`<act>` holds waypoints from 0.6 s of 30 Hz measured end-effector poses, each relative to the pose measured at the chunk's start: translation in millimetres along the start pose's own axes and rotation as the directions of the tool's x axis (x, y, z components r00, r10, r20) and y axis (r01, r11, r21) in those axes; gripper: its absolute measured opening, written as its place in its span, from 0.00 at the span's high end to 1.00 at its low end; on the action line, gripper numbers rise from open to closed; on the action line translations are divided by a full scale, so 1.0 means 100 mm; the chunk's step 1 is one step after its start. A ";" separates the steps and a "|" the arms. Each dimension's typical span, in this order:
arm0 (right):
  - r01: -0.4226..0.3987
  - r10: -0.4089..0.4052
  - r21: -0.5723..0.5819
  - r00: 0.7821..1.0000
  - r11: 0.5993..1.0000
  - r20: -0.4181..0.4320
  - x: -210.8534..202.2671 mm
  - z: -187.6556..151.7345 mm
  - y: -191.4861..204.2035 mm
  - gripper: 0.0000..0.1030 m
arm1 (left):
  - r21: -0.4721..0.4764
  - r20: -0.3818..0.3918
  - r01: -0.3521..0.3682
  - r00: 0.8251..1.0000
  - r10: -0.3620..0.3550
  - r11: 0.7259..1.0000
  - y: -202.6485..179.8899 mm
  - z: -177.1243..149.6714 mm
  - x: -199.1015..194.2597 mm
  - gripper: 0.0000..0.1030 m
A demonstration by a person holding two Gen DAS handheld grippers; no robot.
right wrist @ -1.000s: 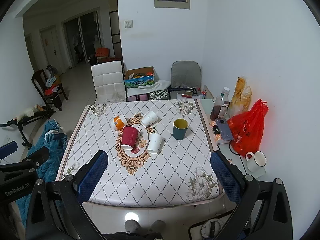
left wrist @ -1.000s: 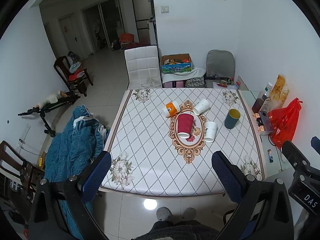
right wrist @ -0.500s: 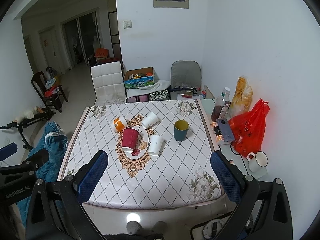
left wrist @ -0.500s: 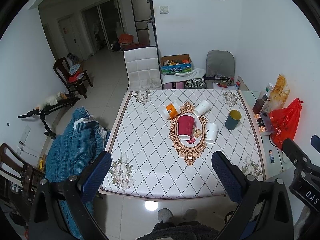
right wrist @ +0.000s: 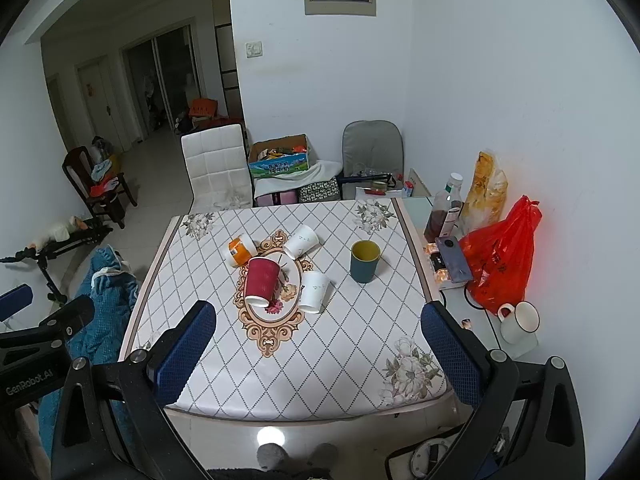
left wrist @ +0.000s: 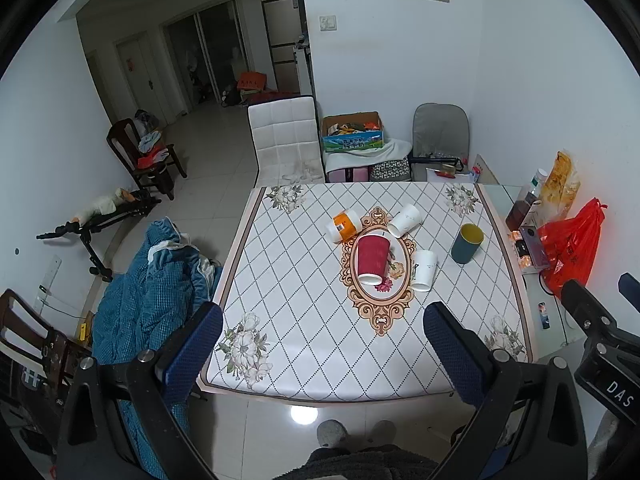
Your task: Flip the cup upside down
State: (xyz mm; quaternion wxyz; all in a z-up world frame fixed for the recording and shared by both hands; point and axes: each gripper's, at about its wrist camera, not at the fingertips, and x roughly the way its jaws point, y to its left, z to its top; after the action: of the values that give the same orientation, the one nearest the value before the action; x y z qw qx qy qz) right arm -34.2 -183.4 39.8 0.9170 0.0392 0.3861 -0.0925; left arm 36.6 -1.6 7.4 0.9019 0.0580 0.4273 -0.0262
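A dark teal cup [left wrist: 467, 243] [right wrist: 364, 261] with a yellow inside stands upright, mouth up, on the right part of the table [left wrist: 288, 280] [right wrist: 352, 360]. A red ribbed cup [left wrist: 372, 259] [right wrist: 260, 282], two white cups [left wrist: 405, 220] [left wrist: 423, 270] [right wrist: 300, 241] [right wrist: 315, 291] and an orange cup [left wrist: 346, 225] [right wrist: 240, 251] sit mid-table around the oval pattern. My left gripper [left wrist: 322, 354] and right gripper [right wrist: 318, 354] are open and empty, held high above the table's near edge.
A red plastic bag [right wrist: 500, 264], a bottle [right wrist: 444, 208], a phone [right wrist: 454, 254] and a white mug [right wrist: 518, 322] sit on the glass side shelf at right. A white chair [left wrist: 286, 144] and a grey chair [left wrist: 440, 138] stand behind the table. A blue blanket [left wrist: 148, 280] lies left.
Both grippers have drawn back and up a little, so the table looks slightly farther. The cups have not moved.
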 end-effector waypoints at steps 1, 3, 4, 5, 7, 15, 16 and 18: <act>-0.001 0.001 0.001 1.000 1.000 -0.001 0.00 0.00 0.00 0.00 | 0.000 0.000 0.000 1.000 0.000 1.000 0.00 0.00 0.00 0.00; -0.002 0.002 0.001 1.000 1.000 0.000 0.01 0.00 0.01 0.00 | 0.000 0.001 -0.001 1.000 0.001 1.000 0.00 0.00 0.00 0.00; -0.002 0.002 0.001 1.000 1.000 0.000 0.01 0.00 0.01 0.00 | 0.000 0.002 -0.002 1.000 0.002 1.000 0.00 0.03 0.01 0.00; -0.004 0.004 0.003 1.000 1.000 -0.001 0.01 0.00 0.00 0.00 | 0.001 0.003 -0.001 1.000 0.001 1.000 0.00 0.01 -0.01 0.00; -0.004 0.004 0.004 1.000 1.000 0.000 0.01 0.00 0.02 0.00 | 0.002 0.006 -0.002 1.000 0.002 1.000 0.00 0.03 0.00 0.00; -0.005 0.005 0.006 1.000 1.000 0.001 0.00 0.01 -0.01 0.00 | 0.003 0.010 -0.004 1.000 0.003 1.000 -0.01 0.01 -0.02 0.00; -0.006 0.006 0.008 1.000 1.000 0.003 0.01 0.01 -0.01 0.00 | 0.004 0.011 -0.005 1.000 0.004 1.000 -0.02 0.03 -0.02 0.00; -0.006 0.006 0.012 1.000 1.000 0.008 -0.05 -0.01 -0.01 0.00 | 0.003 0.017 -0.004 1.000 0.004 1.000 -0.01 0.01 -0.06 0.00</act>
State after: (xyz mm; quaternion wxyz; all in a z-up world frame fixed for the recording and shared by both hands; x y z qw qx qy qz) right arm -38.2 -183.7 42.8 0.9186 0.0456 0.3816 -0.0922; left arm 33.5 -2.8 12.2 0.9053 0.0602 0.4196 -0.0256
